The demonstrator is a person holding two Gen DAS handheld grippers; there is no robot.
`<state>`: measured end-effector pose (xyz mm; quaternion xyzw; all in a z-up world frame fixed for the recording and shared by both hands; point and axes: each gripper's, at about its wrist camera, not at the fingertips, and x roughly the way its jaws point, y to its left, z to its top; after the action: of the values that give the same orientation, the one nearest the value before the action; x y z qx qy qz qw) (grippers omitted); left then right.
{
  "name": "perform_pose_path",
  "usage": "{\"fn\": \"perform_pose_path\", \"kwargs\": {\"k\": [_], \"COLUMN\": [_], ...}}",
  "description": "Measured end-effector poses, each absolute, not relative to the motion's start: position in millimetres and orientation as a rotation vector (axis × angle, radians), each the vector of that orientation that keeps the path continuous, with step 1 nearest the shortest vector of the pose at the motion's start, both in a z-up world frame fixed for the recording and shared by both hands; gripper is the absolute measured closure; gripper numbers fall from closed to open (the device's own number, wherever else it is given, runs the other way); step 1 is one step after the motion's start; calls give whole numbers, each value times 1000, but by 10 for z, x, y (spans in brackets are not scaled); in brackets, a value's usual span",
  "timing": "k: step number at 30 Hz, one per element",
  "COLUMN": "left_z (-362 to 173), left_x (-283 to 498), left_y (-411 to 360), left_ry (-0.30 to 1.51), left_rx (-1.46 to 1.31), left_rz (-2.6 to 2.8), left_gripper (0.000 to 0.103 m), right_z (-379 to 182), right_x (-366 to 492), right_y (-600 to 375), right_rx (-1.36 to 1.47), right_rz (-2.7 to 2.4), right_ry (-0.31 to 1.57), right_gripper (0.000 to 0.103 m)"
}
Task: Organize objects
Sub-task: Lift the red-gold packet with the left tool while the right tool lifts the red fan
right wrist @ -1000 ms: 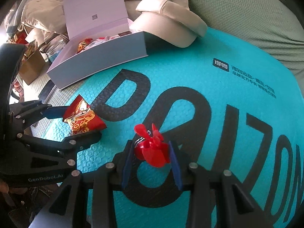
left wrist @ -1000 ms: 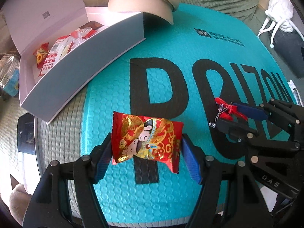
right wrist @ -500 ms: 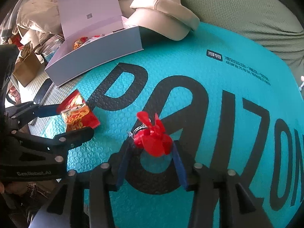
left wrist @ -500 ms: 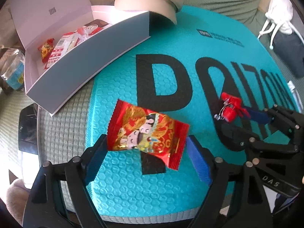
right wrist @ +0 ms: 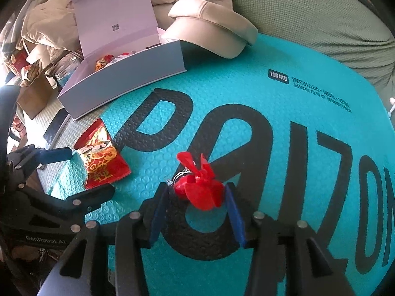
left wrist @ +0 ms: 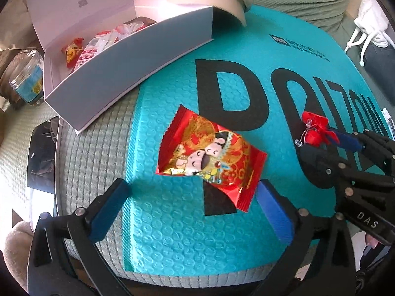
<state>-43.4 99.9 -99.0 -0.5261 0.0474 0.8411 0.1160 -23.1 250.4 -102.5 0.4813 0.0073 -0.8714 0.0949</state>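
**On the teal mailer: snack packet let go, red fan sitting between the other jaws**

Across the teal bubble mailer (left wrist: 172,234) with its big black letters, both grippers are pointing steeply down. The left gripper (left wrist: 192,194) is standing with its jaws spread wide; they have just been opening, and the red snack packet (left wrist: 209,157) is lying flat on the mailer between and just ahead of the blue pads, tilted, with one corner near the right-hand pad but neither pad pressing on it. From the right wrist view the same packet (right wrist: 101,155) is showing beside the left gripper's fingers (right wrist: 56,154).

The right gripper (right wrist: 197,207) is keeping its jaws partly apart around a small red fan (right wrist: 200,187), a plastic propeller toy with thin wire leads trailing from it. One blade is lying against a blue pad, yet whether the pads are actually squeezing the fan cannot be told. In the left wrist view the fan (left wrist: 314,129) is sitting at the tip of that gripper, over the black lettering.

Beyond the mailer's far left corner, an open white box (left wrist: 128,61) is sitting with its lid raised, holding another red packet and some wrapped items. A beige cap (right wrist: 209,32) is resting just behind the box.
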Motion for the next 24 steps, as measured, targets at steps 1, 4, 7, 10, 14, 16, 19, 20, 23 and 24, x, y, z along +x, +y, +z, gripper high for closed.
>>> {"fn": "perform_pose_path", "kwargs": {"k": [1,4,7,10,14,16,19,20,23,24], "left_z": [-989,-992,-986,-964,-899,-882,-882,-881,-881,-881], "left_x": [-429,-428,-422,-402,-352,-344,-346,-349,-354,-355], "left_y": [1005,995,998,998,1008,1015,1035,1040,1045,1042], "left_ry": [142,138,153,160,204,218,231,233,216,204], "left_rx": [-1538,-1533,-1531,-1514,-1457,-1437,-1418,-1415,-1417,-1418], "left_rz": [2467,2466,2465,2470,2506,2502,2492,2487,2487,2485], "left_gripper": [0,0,0,9,29,41,49,49,50,51], "right_z": [-1025,-1025,-1029,-1027,-1005,-993,-977,-980,-1026,-1036], "right_x": [-232,-239,-244,-262,-274,-275,-280,-285,-315,-317], "right_y": [2493,2484,2463,2426,2410,2396,2377,2364,2324,2327], "right_rx": [1423,1412,1396,1382,1364,1350,1319,1315,1356,1364], "right_rz": [-2585,-2592,-2595,-2599,-2613,-2613,-2612,-2608,-2596,-2596], "right_ry": [28,29,39,55,72,78,82,89,139,141], "right_gripper": [56,56,56,56,56,56,56,56,56,56]}}
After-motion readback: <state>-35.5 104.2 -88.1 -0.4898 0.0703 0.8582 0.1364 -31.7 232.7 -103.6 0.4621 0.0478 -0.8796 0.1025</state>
